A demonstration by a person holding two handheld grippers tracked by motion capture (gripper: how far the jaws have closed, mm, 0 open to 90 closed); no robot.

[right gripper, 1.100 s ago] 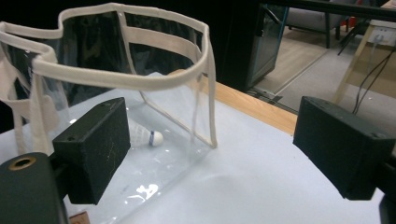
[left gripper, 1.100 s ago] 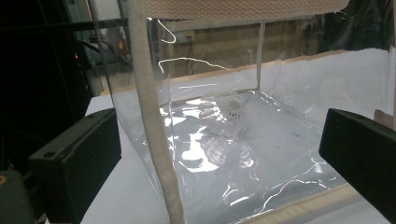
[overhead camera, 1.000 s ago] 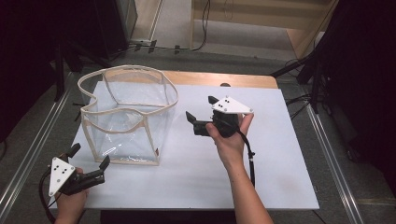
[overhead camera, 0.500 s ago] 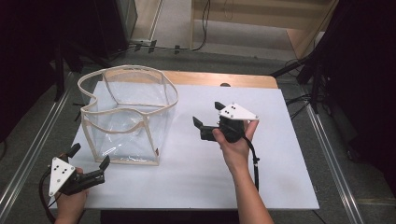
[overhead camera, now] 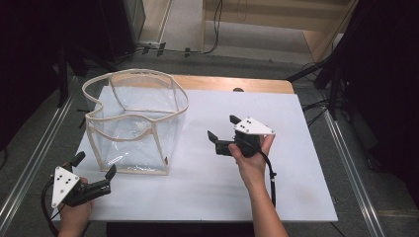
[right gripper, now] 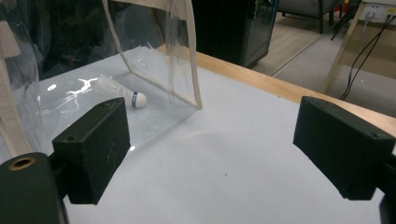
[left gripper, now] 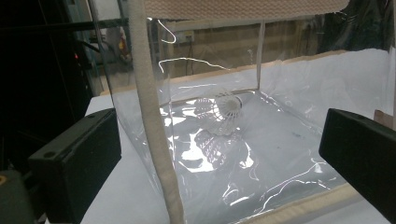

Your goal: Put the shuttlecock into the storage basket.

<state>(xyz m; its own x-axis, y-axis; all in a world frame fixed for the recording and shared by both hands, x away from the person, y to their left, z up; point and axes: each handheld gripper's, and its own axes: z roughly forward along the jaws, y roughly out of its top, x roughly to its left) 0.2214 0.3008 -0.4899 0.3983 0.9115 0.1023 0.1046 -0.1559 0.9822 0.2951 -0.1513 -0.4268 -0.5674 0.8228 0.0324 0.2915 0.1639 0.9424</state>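
A clear plastic bag (overhead camera: 134,123) with beige trim stands open on the left of the white table (overhead camera: 296,163). Inside it lies a white shuttlecock (left gripper: 227,112), on its side with its cork end (right gripper: 138,99) towards the bag's near wall. My left gripper (overhead camera: 96,164) is at the table's front left corner, open, with the bag's corner seam (left gripper: 152,121) straight ahead between its jaws. My right gripper (overhead camera: 222,127) hovers open over the middle of the table, to the right of the bag and pointed at it, with nothing between its jaws.
A wooden strip (overhead camera: 232,84) borders the table's far edge. Metal rails (overhead camera: 353,163) run along both sides. Dark stands and cables (overhead camera: 321,74) sit on the floor behind. The right half of the table is bare white board.
My right gripper has drawn back a little to the right and towards the person, away from the bag. The left gripper and the bag have stayed where they were.
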